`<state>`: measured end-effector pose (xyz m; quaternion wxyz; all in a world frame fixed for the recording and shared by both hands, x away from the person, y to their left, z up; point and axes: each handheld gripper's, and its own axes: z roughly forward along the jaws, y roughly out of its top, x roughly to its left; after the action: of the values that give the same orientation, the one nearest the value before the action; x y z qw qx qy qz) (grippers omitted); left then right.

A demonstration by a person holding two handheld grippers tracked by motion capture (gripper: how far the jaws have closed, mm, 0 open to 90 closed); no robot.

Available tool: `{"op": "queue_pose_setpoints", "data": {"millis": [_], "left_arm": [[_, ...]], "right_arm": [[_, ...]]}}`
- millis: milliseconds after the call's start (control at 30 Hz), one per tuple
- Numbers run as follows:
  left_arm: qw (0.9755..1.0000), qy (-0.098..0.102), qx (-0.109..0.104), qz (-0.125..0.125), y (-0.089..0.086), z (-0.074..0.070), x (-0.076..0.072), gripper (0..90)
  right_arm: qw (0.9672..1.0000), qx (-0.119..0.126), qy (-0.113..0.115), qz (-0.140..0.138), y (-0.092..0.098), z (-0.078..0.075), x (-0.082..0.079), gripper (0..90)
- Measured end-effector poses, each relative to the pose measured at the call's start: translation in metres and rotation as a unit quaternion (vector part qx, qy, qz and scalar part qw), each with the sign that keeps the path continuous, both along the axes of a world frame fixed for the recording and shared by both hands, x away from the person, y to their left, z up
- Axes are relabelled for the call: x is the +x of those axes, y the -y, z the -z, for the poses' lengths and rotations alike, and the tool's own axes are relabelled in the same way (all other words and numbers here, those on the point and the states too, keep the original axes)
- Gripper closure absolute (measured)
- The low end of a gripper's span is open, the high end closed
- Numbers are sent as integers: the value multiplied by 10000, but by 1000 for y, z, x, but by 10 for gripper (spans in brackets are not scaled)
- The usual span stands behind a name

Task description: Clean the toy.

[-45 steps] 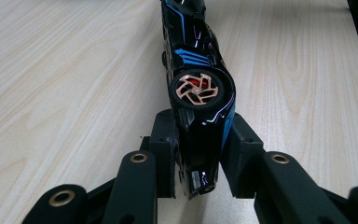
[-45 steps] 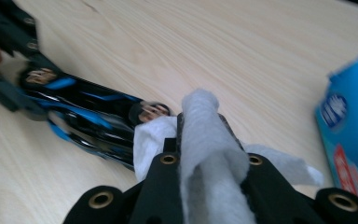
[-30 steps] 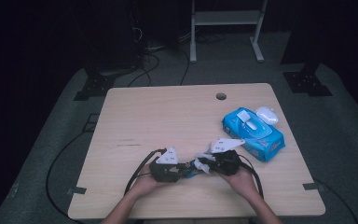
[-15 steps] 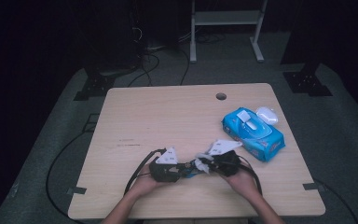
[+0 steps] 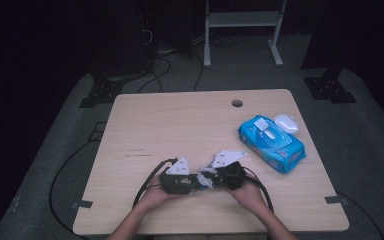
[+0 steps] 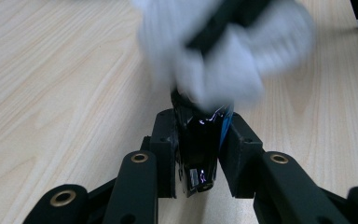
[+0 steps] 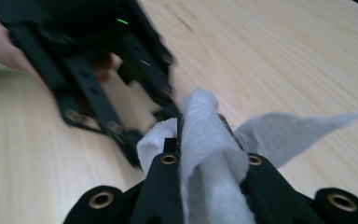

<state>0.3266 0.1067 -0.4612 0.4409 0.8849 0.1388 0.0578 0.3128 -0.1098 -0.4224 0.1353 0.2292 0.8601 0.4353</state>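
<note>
Near the table's front edge my two grippers meet tip to tip. My left gripper [image 5: 194, 181] [image 6: 199, 140] is shut on a small glossy black object [image 6: 196, 154] with a blue edge. My right gripper [image 5: 212, 178] [image 7: 205, 140] is shut on a white wipe [image 7: 209, 163], which drapes over its jaws. In the left gripper view the wipe [image 6: 223, 60] is blurred and sits against the top of the black object. The left gripper [image 7: 98, 70] shows blurred at the upper left of the right gripper view.
A blue pack of wipes [image 5: 271, 143] lies at the right of the wooden table [image 5: 180, 125], with a small white object [image 5: 286, 123] beside it. A cable hole [image 5: 237, 103] sits near the far edge. Black cables trail from both grippers.
The right gripper with the wipe has shifted slightly left toward the left gripper. The left gripper has stayed in place.
</note>
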Motion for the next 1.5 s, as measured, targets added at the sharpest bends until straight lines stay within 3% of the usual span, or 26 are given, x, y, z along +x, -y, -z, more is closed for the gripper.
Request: {"op": "queue_pose_setpoints", "data": {"millis": [100, 233, 333, 467, 600, 700, 800, 833, 933, 1033, 1133, 1300, 1433, 1500], "left_arm": [[10000, 17, 26, -2, 0, 0, 1, 686], [10000, -3, -3, -67, -3, 0, 3, 689], [9999, 31, -44, -98, -4, -1, 4, 691], [9999, 24, -72, -133, -4, -1, 5, 692], [9999, 36, -74, -119, -4, -1, 6, 693], [9999, 6, -96, -132, -5, -1, 6, 695], [9999, 30, -54, -117, -7, -1, 7, 695], [9999, 39, -54, -122, -7, -1, 7, 695], [9998, 11, -134, -153, -7, 0, 8, 695], [9998, 36, -119, -157, -7, -1, 8, 694], [9998, 30, -121, -160, -7, -1, 8, 694], [9998, 20, -149, -158, -7, -1, 8, 694], [9998, 4, -155, -160, -7, 0, 8, 694], [9998, 0, -149, -158, -7, -1, 8, 694]], "right_arm": [[9991, -47, 3, 433, 31, 1, 7, 847], [9955, 121, -110, 933, 74, 2, 10, 847], [9938, 102, -173, 1098, 88, 3, 11, 847], [9949, 203, -176, 975, 81, 2, 12, 847], [9980, 300, -183, 520, 50, -4, 13, 846], [9993, 184, -118, 308, 35, -4, 14, 846], [9989, 77, -134, 440, 43, 1, 17, 846], [9984, 167, -203, 503, 52, 2, 18, 846], [9954, 149, -252, 914, 76, 1, 19, 846], [9944, 136, -304, 1000, 82, -1, 20, 845], [9961, 174, -302, 807, 70, -3, 19, 846], [9990, 140, -293, 310, 29, -2, 18, 847], [9984, 340, -415, -177, -4, -4, 14, 847], [9985, 245, -366, -318, -17, -4, 11, 846]]}}
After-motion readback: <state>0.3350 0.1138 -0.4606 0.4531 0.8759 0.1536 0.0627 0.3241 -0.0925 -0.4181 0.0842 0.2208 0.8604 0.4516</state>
